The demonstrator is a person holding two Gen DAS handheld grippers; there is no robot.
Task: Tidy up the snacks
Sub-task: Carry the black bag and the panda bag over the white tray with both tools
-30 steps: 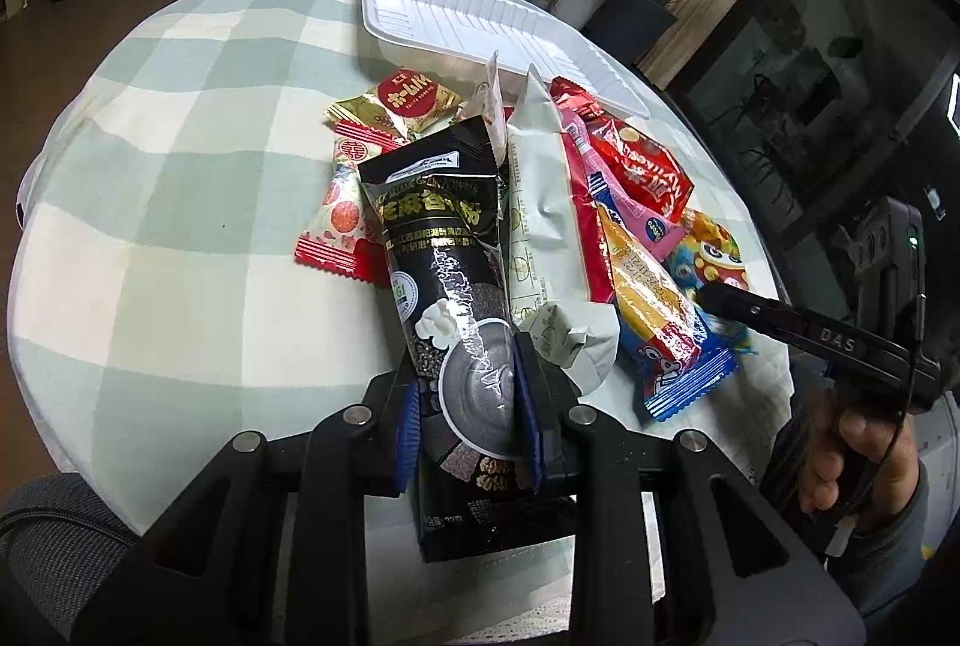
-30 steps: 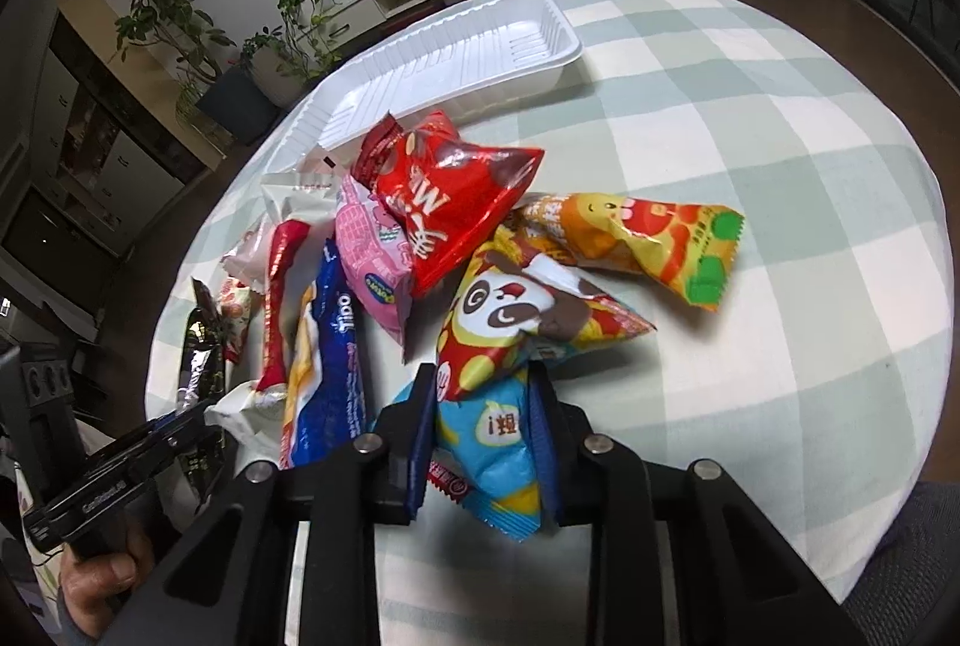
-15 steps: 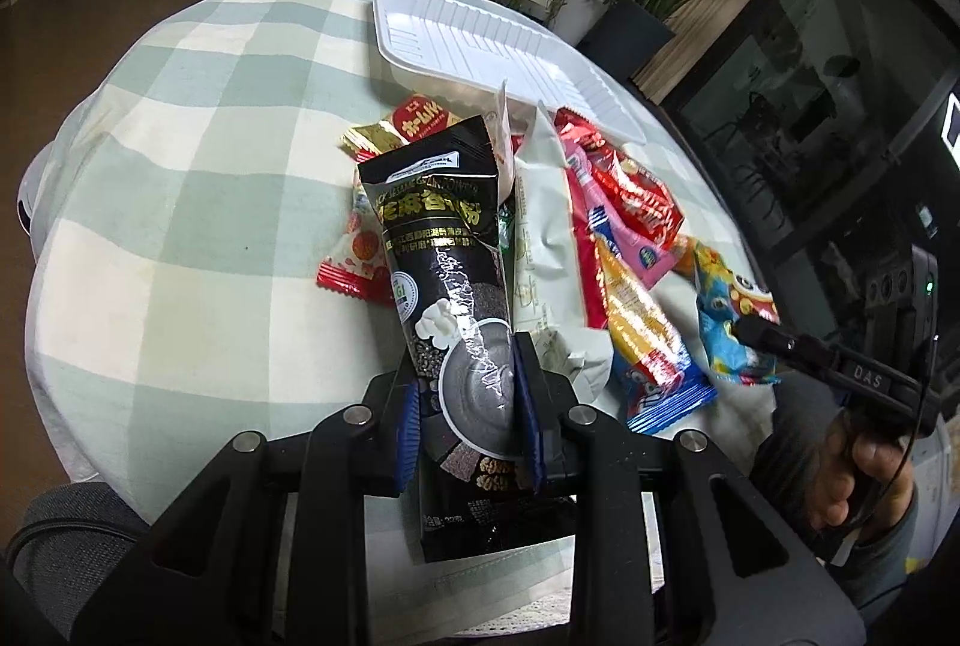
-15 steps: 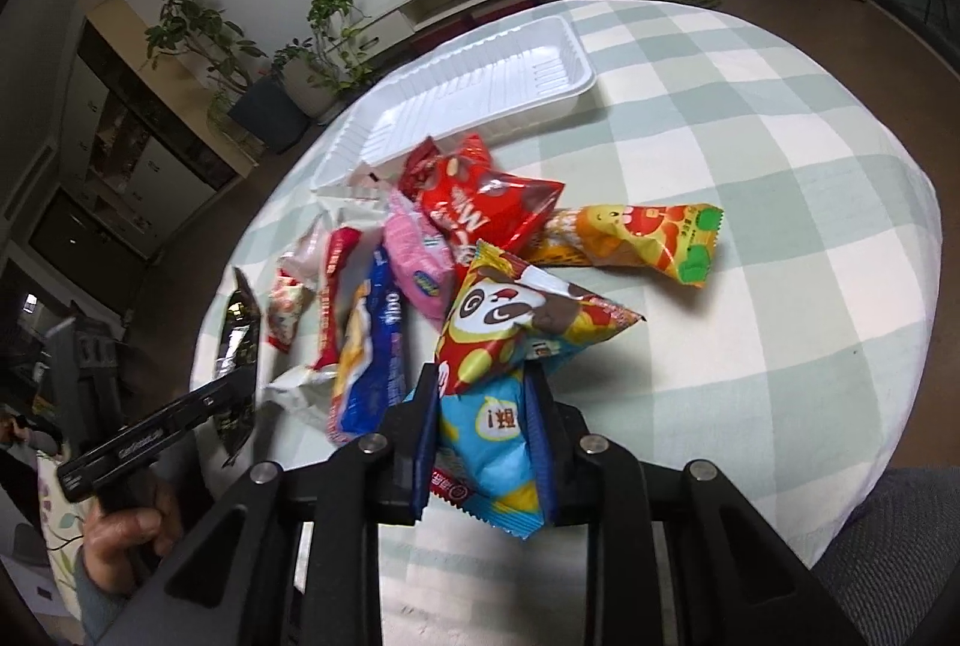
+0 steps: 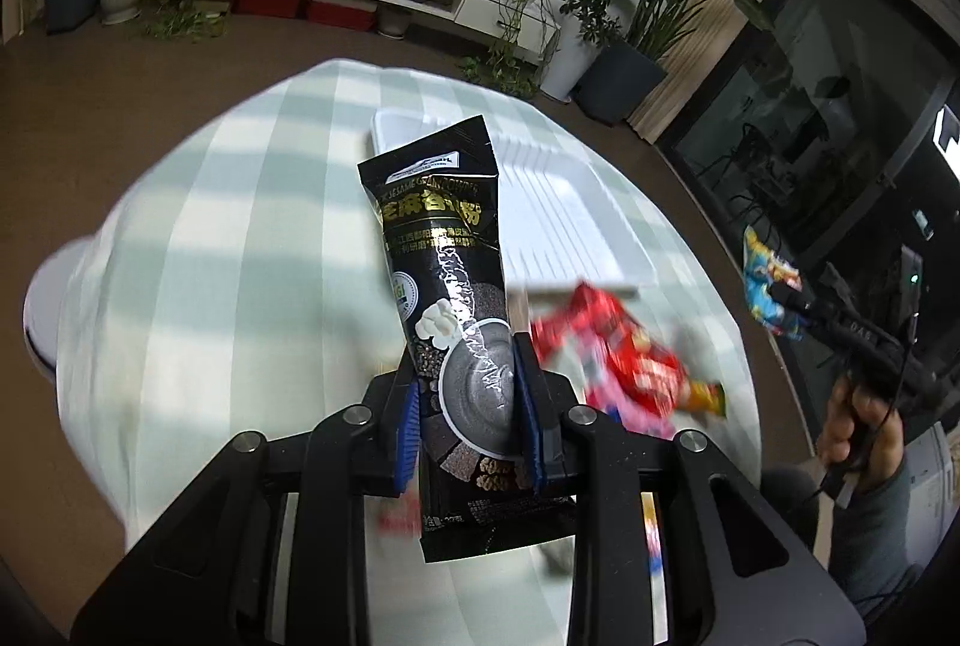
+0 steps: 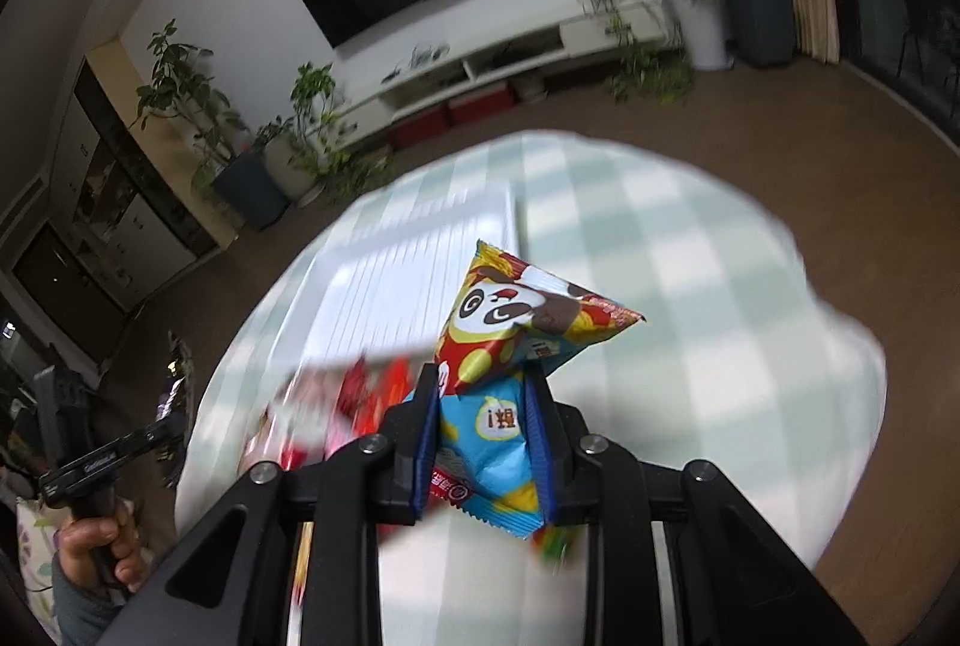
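My left gripper (image 5: 468,394) is shut on a long black sesame powder packet (image 5: 447,274) and holds it high above the table. My right gripper (image 6: 483,427) is shut on a blue and red panda snack bag (image 6: 510,340), also lifted high. The white plastic tray (image 5: 558,214) lies on the far side of the round table; it also shows in the right wrist view (image 6: 396,286). A blurred pile of red and pink snack bags (image 5: 624,358) lies on the cloth below; it shows in the right wrist view (image 6: 354,400) too.
The round table has a green and white checked cloth (image 5: 228,250). The other hand-held gripper (image 5: 852,334) shows at the right in the left wrist view, and at the left (image 6: 102,460) in the right wrist view. Plants and a TV cabinet (image 6: 480,63) stand beyond.
Both grippers have risen well above the table with their packets. The snack pile and tray now look smaller and lower in both views.
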